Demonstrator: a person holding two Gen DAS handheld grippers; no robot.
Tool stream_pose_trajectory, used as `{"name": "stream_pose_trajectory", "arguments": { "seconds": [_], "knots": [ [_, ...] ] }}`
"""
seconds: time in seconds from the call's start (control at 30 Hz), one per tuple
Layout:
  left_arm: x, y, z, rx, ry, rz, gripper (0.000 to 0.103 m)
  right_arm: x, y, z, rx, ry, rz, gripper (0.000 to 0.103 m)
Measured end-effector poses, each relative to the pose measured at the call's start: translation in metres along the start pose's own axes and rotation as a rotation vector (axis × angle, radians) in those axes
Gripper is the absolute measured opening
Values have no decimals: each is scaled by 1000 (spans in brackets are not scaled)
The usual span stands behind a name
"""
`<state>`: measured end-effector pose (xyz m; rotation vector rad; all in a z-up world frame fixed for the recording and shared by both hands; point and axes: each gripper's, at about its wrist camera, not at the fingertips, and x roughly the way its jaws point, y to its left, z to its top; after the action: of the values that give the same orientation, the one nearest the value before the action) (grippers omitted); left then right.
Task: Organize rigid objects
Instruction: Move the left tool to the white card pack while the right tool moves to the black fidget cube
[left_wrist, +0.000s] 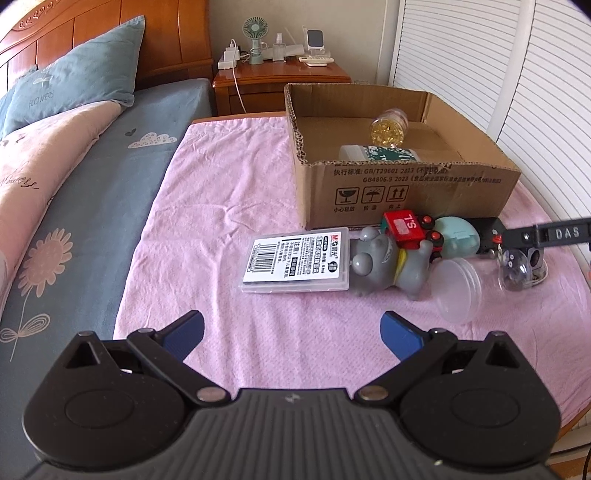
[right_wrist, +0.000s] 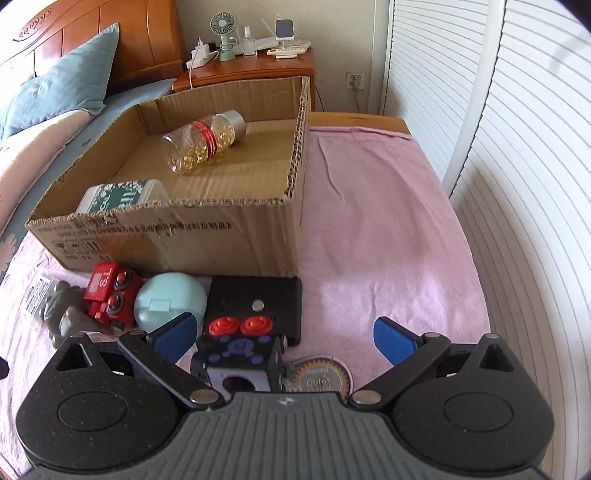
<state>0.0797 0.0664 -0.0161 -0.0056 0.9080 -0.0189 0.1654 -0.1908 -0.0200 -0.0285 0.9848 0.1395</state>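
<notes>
Both claws gape empty: the left gripper (left_wrist: 291, 332) over bare pink cloth (left_wrist: 229, 206), the right gripper (right_wrist: 284, 338) above a black-and-purple toy cube (right_wrist: 240, 356) near the cardboard box (right_wrist: 207, 236).

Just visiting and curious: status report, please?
Left gripper open, empty, over pink cloth. Right gripper open above black-and-purple toy. Capsule bottle and green-labelled container already in cardboard box. Nothing blocking.

Both wrist views look steeply down over a pink cloth (left_wrist: 229, 206) toward the cardboard box (left_wrist: 406, 192); the right sits nearer, and both share the box and toys (right_wrist: 110, 295).
</notes>
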Motion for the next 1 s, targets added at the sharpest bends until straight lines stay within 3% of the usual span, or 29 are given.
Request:
{"name": "stream_pose_trajectory", "arguments": {
  "seconds": [0.3,0.67,1.0],
  "knots": [
    [6,-2,1,0,7,-21,101,1,12,-19,-63,-3,0,103],
    [33,3,0,-11,14,-42,101,-5,35,-33,-242,-39,-39,103],
    [56,16,3,-23,17,-88,101,-5,35,-31,-273,-36,-80,103]
  ]
}}
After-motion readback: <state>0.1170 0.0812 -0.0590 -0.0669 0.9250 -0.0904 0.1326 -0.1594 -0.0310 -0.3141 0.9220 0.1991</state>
